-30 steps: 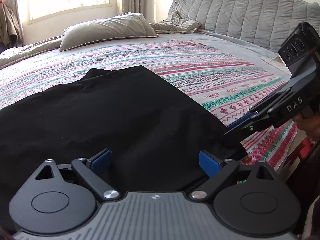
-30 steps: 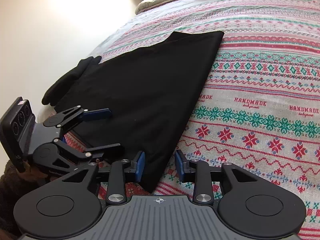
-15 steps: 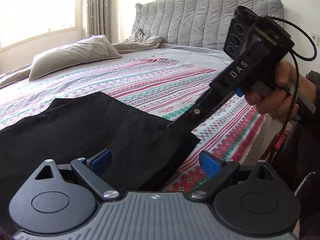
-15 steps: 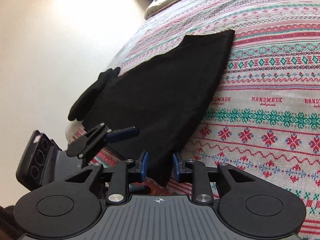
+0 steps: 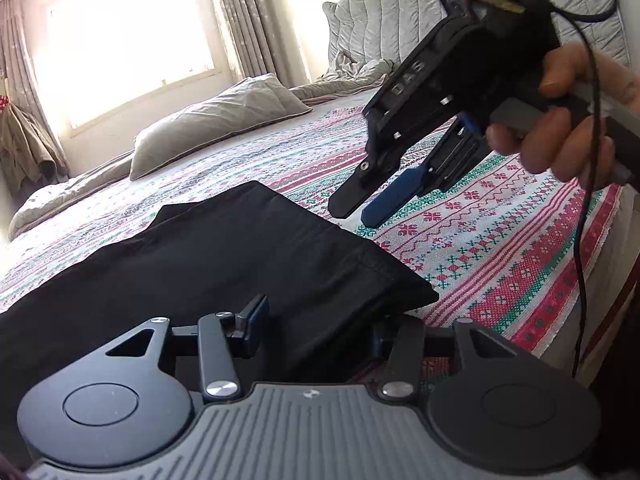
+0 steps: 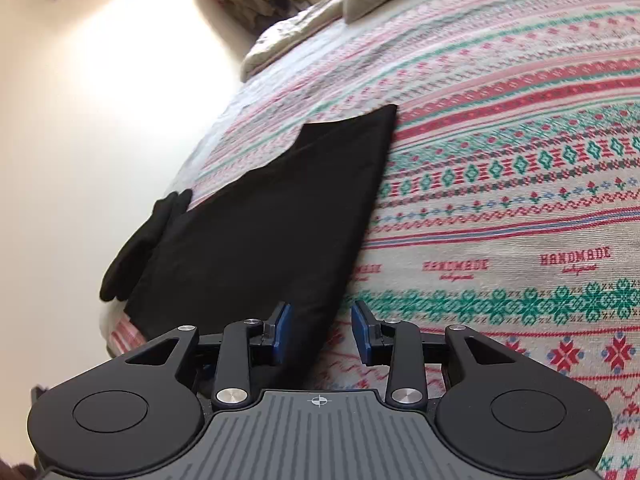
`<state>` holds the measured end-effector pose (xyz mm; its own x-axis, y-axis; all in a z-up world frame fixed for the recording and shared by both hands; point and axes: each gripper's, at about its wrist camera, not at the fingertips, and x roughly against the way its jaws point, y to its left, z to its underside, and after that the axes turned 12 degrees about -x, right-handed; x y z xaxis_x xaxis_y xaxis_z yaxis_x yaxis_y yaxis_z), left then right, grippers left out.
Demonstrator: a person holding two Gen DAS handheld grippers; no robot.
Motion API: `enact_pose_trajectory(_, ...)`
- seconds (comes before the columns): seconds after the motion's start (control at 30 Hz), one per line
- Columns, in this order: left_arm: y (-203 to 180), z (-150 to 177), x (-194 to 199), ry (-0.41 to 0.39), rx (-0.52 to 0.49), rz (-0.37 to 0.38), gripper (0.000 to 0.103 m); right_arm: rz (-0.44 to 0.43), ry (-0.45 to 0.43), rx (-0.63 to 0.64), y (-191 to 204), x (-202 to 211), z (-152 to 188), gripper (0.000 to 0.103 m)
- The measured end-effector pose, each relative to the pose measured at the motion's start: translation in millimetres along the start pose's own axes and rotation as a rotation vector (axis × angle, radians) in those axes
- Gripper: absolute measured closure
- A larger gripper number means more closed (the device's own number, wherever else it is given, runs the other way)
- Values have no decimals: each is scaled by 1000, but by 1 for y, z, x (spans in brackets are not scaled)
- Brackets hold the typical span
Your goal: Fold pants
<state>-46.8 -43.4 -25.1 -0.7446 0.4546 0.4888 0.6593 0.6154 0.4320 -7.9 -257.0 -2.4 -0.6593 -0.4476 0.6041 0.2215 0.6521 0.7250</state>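
Note:
Black pants [image 5: 208, 264] lie flat on the patterned bed cover, also seen in the right wrist view [image 6: 272, 232]. My left gripper [image 5: 316, 328] sits low at the pants' near corner with the cloth edge between its blue pads; the jaws are partly closed and the right pad is hidden under the fabric. My right gripper [image 6: 320, 332] is open and empty, raised above the pants' near right corner. It also shows in the left wrist view [image 5: 360, 208], held in a hand above the bed.
The patterned bed cover [image 6: 500, 208] spreads right of the pants. A grey pillow [image 5: 216, 124] and padded headboard [image 5: 384, 20] lie beyond. A window [image 5: 120, 44] is at the back left. The bed edge [image 5: 592, 264] drops off on the right.
My right gripper let go of the pants corner, opened and lifted up off the bed. My left gripper's jaws narrowed around the pants' near edge.

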Motion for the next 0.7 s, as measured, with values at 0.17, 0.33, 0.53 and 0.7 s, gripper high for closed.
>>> enact_pose_trajectory(0.17,1,-2,1,1,12,-16,52,-1,-4,-48,-9,-37,-28,71)
enact_pose_trajectory(0.33,4,-4,0,24,42,-15,58,-7,-76,-58,-9,-69,-56,82)
enact_pose_trajectory(0.53,12,-7,-4,45,106,-6,78,-30,-191,-152,-14,-90,-72,97)
enact_pose_trajectory(0.7,21,-22,10,0,186,2,85,-54,-273,-149,1,-78,-71,100)
